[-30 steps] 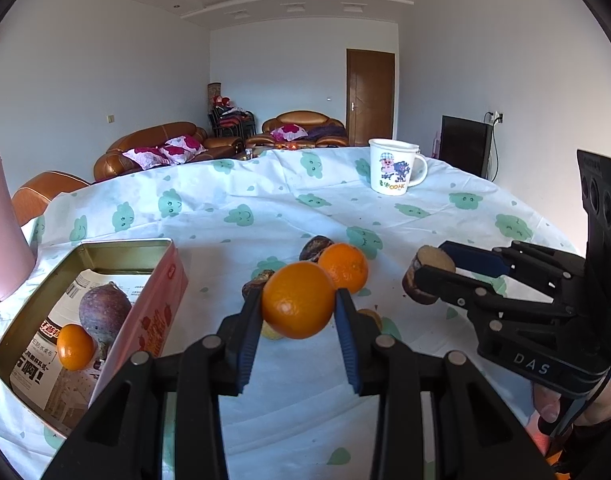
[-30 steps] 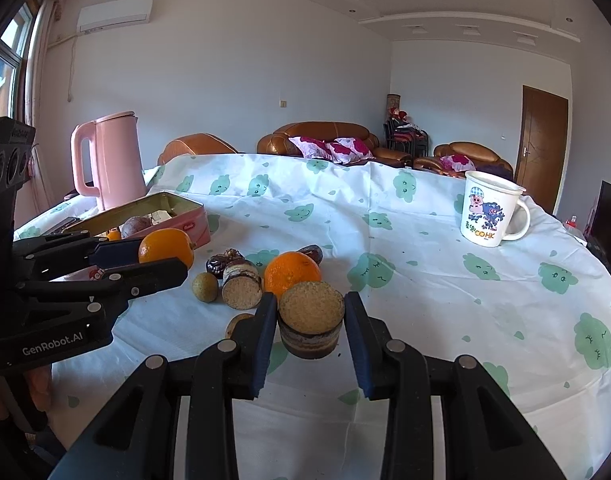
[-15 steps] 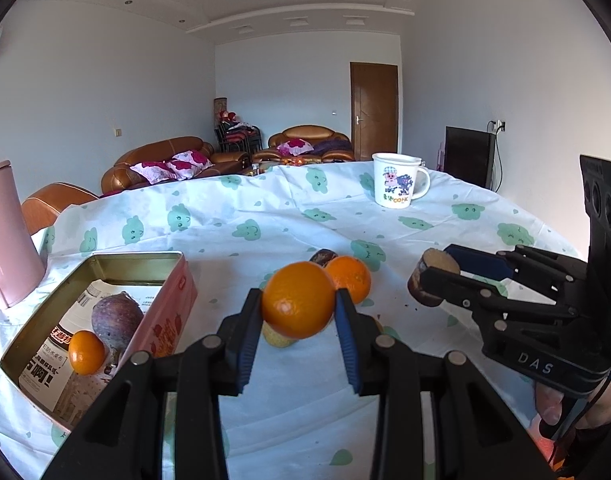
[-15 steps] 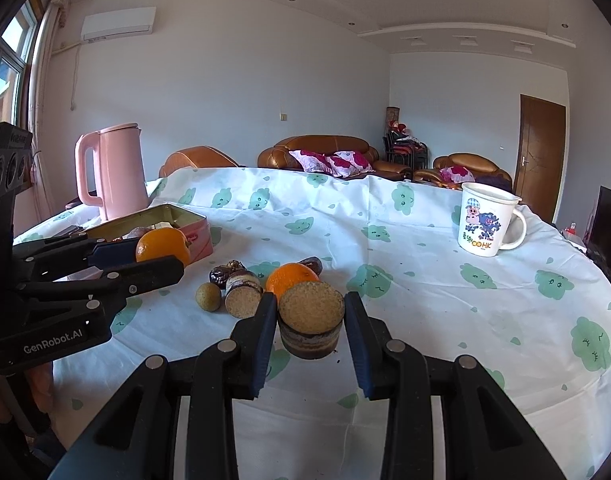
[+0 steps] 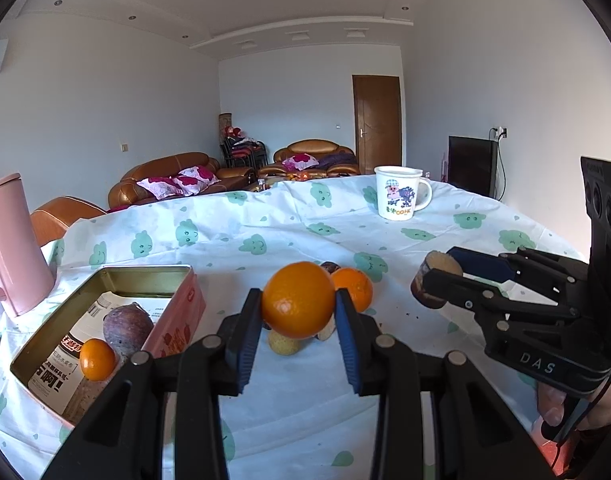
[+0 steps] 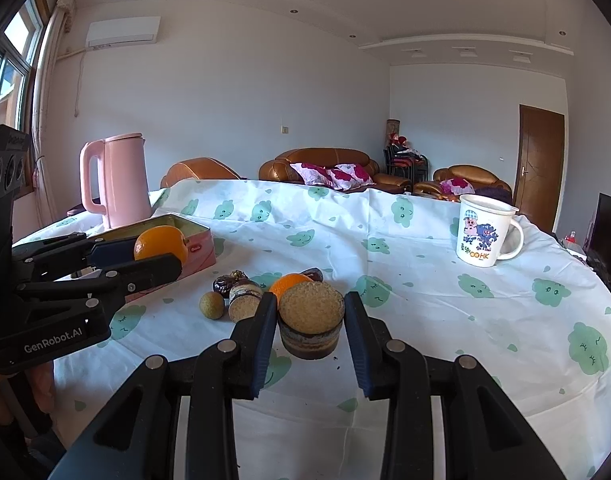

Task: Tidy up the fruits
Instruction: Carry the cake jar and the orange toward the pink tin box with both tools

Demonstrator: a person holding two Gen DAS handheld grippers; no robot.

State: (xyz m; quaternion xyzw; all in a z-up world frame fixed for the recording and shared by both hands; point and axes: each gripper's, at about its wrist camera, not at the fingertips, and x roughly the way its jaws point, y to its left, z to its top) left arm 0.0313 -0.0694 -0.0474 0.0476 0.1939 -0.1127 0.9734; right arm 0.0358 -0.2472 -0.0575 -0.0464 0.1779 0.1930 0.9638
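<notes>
1. Fruit is held in both tools, lifted clear of the surface (image 5: pixel 445 216), likely for carrying to the tin (image 5: pixel 145 276).
2. Left tool (image 5: pixel 298 312) pinches an orange (image 5: pixel 297 304) between its pads, just right of the tin.
3. Right tool (image 6: pixel 310 320) pinches a brown stub (image 6: pixel 310 320), perhaps cut sugarcane; hard to tell.
4. Tin already holds a small orange (image 5: pixel 96 359) and a purple fruit (image 5: pixel 127 326).
5. Loose fruit remains in a pile (image 6: pixel 241 296) beside the tin.
</notes>
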